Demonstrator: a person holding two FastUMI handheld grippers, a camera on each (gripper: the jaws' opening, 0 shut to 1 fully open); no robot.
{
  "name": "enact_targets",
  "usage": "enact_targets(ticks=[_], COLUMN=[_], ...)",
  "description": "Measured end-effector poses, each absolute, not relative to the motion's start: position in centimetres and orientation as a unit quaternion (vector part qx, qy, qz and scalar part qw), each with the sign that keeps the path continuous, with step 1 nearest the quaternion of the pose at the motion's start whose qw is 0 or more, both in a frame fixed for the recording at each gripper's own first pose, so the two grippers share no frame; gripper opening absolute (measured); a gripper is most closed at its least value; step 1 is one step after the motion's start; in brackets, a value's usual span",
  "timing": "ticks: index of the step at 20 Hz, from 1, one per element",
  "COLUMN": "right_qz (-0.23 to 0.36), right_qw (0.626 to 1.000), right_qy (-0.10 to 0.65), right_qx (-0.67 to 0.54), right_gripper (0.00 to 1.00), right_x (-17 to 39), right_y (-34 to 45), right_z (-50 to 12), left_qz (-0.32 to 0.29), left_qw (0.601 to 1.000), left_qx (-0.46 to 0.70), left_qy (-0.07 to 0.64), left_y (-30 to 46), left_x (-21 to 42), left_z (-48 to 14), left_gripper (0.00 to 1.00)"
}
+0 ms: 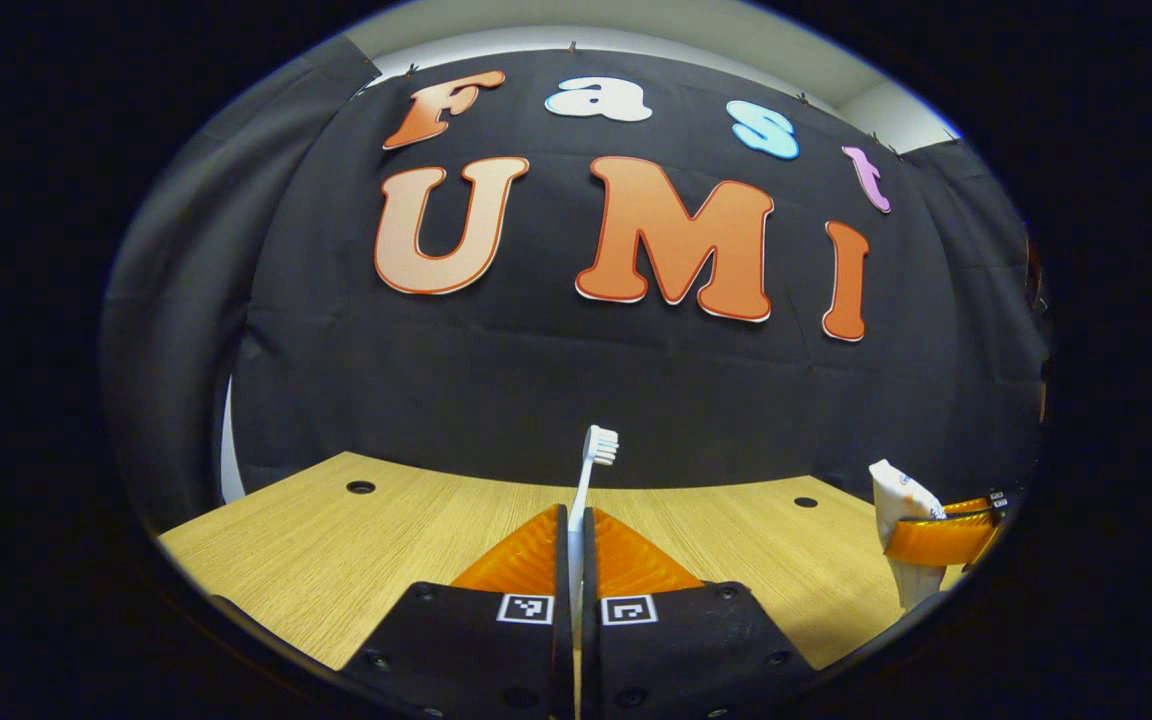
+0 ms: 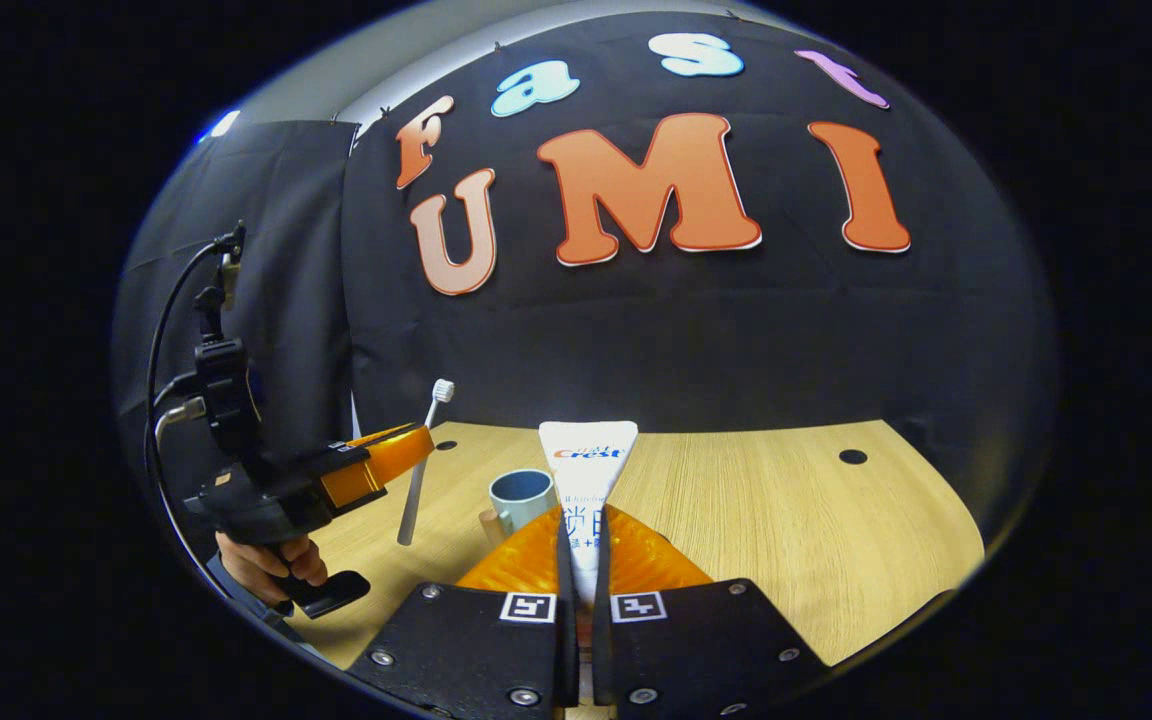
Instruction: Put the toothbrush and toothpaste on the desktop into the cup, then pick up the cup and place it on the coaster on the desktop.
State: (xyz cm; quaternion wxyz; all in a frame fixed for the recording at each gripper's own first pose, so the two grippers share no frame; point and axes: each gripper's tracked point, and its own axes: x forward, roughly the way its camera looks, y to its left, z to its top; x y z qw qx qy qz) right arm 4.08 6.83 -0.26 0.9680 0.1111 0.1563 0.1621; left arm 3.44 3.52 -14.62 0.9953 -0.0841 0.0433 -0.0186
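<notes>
Right gripper [image 2: 581, 535] clamps upright toothpaste [image 2: 588, 460] beside the cup [image 2: 522, 495].

Even overhead light, sharp centre, bowed edges

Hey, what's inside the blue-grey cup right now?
Nothing that shows: the cup looks empty at its rim, though its bottom is hidden. The toothbrush is gripped in the left gripper, the toothpaste tube in the right gripper.

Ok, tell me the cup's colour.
Greyish blue; the cup shows best in the right gripper view.
</notes>
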Motion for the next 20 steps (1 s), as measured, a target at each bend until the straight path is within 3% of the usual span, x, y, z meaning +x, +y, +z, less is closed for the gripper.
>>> enact_targets(ticks=[7, 20], right_qz=[0.154, 0.142], right_qw=[0.976, 0.981], right_qy=[0.109, 0.094], right_qx=[0.106, 0.093], right_gripper=[0.05, 0.05], right_x=[5.3, 5.0], right_y=[5.9, 4.1], right_z=[2.1, 2.1], left_qz=[-0.026, -0.03], left_qw=[0.996, 0.99], left_qx=[-0.086, -0.126], left_qy=[-0.01, -0.048], left_y=[3.4, 0.7], left_x=[7.3, 13.7], left_z=[-13.3, -12.4], left_gripper=[0.03, 0.03])
